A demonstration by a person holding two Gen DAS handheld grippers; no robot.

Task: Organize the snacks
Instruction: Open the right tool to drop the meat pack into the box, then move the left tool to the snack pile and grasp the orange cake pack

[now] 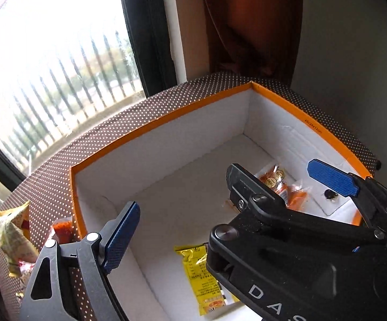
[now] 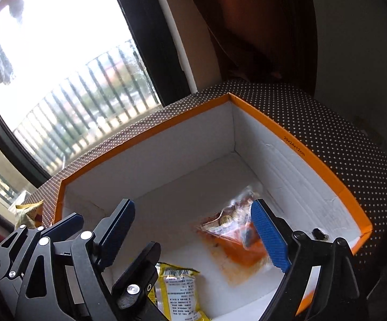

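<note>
**Both tongs wide open over the snack box**

Right tongs [image 2: 193, 214] hang over the box with their two fingers spread far apart. They hold nothing. An orange snack packet [image 2: 236, 227] sits low between the fingers, close to the blue pad [image 2: 271, 238] on the right. It looks blurry, so I cannot tell if it touches that pad. The left wrist view shows the right tongs [image 1: 273, 171] from behind, with the same orange packet [image 1: 276, 179] under them. It has little gold rounds inside.

Left tongs [image 2: 117, 231] are open wide too, and they grip nothing. They hang at the near left side of the box, just beside the right tongs. In their own view, the left tongs [image 1: 196, 208] show only one finger, and the other is hidden behind the right tongs.

The snacks are in the box [image 2: 324, 171]. It is white inside and has an orange rim. The orange packet lies near the right wall. A yellow packet [image 2: 177, 289] lies flat on the box floor at the near side, well apart from the orange one. Orange smears [image 2: 233, 267] mark the floor by the orange packet.

The box stands on a brown worktop [image 1: 51, 176] with white dots. Two more packets lie outside the box on the left: a pale yellow one [image 1: 11, 238] and a red one [image 1: 62, 230]. Behind is a bright window [image 1: 59, 67] with railings, and a brown curtain [image 1: 247, 26].
</note>
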